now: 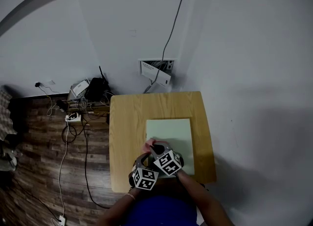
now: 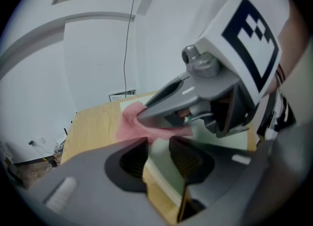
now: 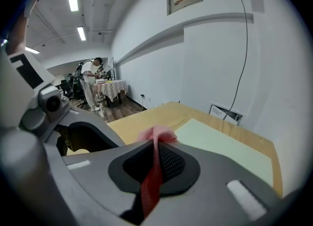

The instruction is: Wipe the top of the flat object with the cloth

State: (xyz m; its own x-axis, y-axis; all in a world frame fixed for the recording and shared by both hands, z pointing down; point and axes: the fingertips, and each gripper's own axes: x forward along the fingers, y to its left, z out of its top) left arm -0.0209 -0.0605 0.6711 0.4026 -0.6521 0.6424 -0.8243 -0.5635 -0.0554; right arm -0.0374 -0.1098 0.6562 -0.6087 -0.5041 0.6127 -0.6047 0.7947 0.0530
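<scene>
Right gripper (image 3: 155,144), jaws pressed together on a fold of the pink mesh cloth (image 3: 157,134), whose bunched end stands beyond the tips; left gripper (image 2: 159,146) beside it, jaws spread and pinching nothing, the near edge of the pale green flat board (image 2: 220,139) showing between them; beyond, the board lies flat on the wooden table (image 1: 127,117), with the cloth at its near left edge. Cloth judged light, soft and limp, best held by a gathered fold; board judged thin, stiff, liable to slide unless steadied at an edge.
</scene>
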